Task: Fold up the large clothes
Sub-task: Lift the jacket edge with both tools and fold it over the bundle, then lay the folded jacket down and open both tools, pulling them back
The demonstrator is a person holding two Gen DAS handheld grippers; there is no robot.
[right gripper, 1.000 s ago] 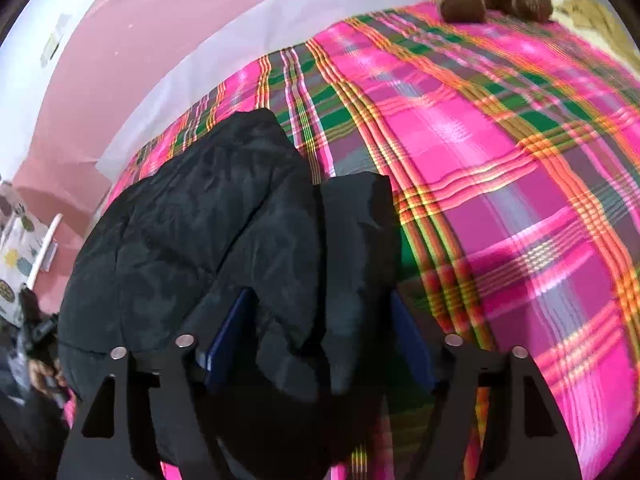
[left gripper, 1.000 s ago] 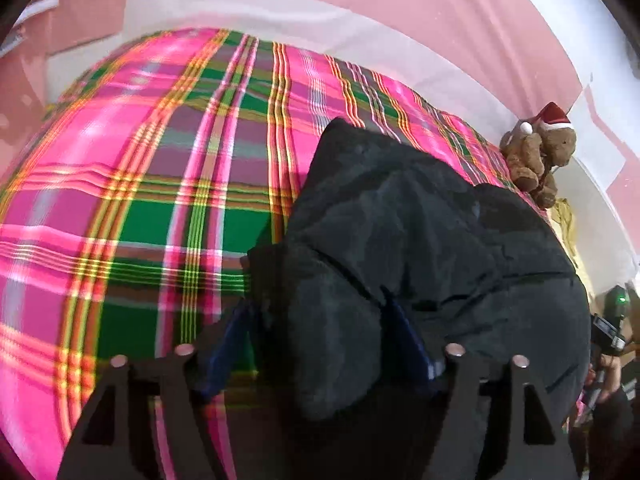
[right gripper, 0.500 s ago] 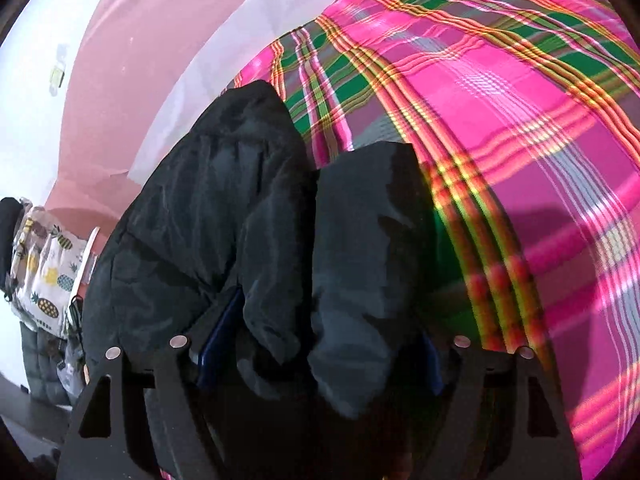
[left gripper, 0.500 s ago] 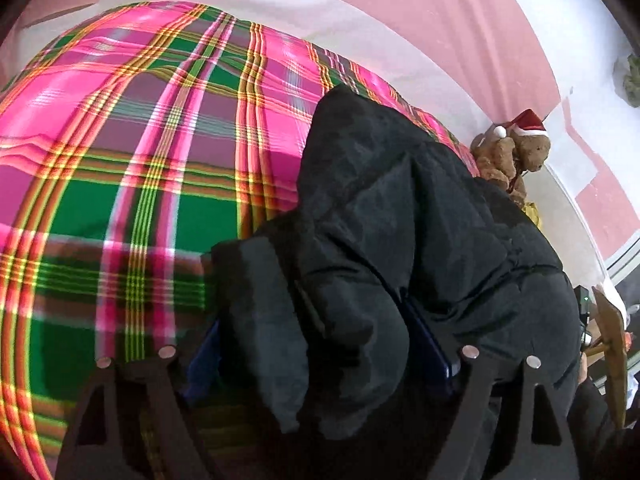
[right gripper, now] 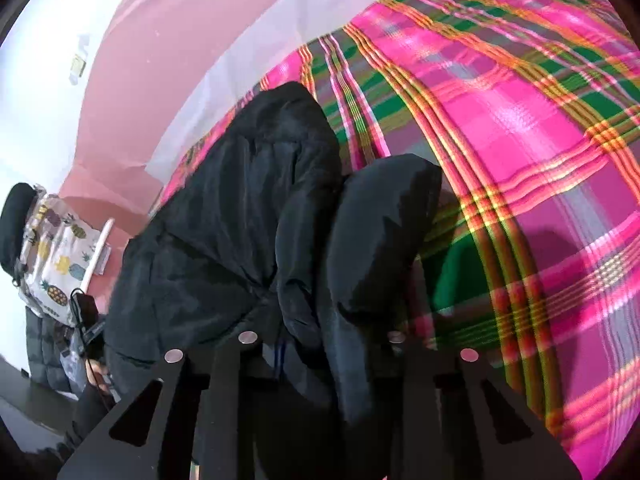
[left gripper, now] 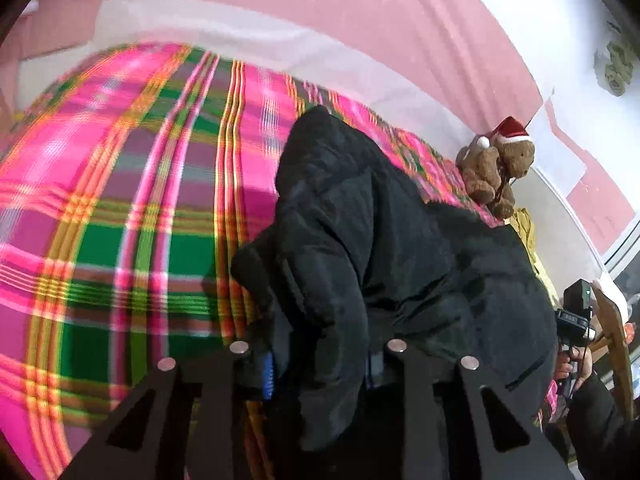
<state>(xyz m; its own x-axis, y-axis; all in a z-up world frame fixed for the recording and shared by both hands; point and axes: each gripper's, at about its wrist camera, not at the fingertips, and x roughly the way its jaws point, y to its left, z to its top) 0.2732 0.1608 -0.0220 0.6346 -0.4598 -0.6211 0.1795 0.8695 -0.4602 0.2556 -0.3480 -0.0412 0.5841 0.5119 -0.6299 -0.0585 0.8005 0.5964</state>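
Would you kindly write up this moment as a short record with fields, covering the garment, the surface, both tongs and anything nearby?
garment: black padded jacket, bunched, lying on the bed
surface: pink and green plaid blanket
left tongs: jaws closing, jacket fabric between them
right tongs: jaws closing, jacket fabric between them
nearby: brown teddy bear in a red Santa hat at the blanket's far edge
background: pink wall; pineapple-print cloth beside the bed
task state: fold not finished
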